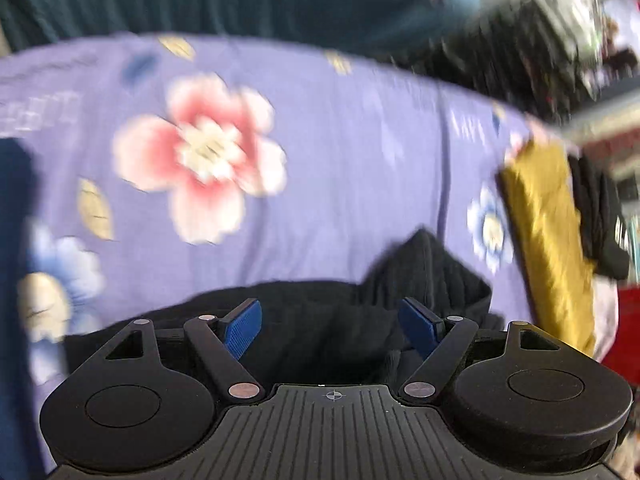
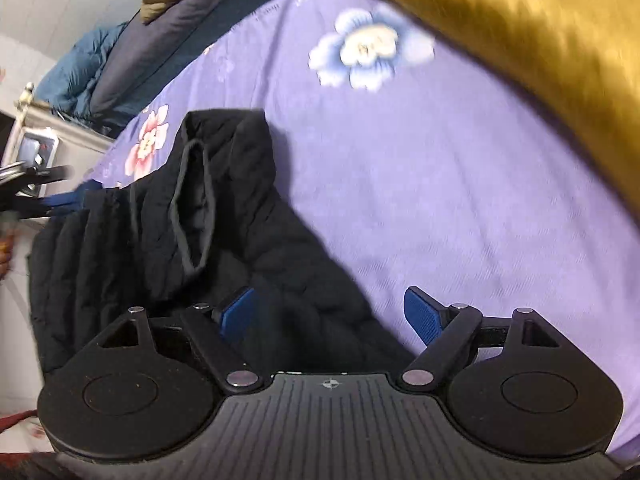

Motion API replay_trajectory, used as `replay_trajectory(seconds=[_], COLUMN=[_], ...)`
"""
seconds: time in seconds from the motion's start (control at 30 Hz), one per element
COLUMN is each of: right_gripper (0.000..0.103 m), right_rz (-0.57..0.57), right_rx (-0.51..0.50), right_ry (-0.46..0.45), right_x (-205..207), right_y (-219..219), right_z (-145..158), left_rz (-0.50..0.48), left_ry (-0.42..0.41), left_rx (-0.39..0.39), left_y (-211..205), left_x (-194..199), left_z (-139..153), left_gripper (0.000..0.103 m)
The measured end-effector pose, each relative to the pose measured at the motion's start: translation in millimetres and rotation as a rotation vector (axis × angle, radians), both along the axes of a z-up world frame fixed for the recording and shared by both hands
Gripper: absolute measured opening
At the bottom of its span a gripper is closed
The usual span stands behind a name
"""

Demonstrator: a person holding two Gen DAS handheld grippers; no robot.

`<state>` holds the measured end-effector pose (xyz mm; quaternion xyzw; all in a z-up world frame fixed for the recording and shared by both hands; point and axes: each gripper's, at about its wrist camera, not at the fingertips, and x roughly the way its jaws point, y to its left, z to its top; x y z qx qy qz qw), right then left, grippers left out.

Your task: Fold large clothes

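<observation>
While both grippers, L & R, gape empty, black jacket lies at purple sheet edge.

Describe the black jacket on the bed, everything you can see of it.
The black jacket is a quilted, padded one with stitched channels and a hood lined in grey, a grey drawstring looping across it. It lies crumpled, partly folded, on the purple flowered bedsheet, hood pointing up the bed. The right claw hangs open over its lower edge, gripping nothing; the left claw is open above it too. The gold fabric lies apart.
</observation>
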<state>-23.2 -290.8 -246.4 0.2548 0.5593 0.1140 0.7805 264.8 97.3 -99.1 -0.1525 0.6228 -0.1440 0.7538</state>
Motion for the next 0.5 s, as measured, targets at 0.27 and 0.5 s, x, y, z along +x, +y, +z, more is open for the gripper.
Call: replay_trajectory(seconds=[0.27, 0.5], right_gripper=[0.083, 0.088], right_rz=[-0.031, 0.297], right_rx=[-0.018, -0.121], right_ry=[0.033, -0.222], right_x=[-5, 2], right_y=[5, 65], right_z=[-30, 18], left_rz=[-0.244, -0.321], left_ry=[0.081, 0.144], left_rx=[0.02, -0.06], left_y=[-50, -61], left_x=[-7, -36], left_z=[-38, -51], left_gripper=[0.103, 0.103])
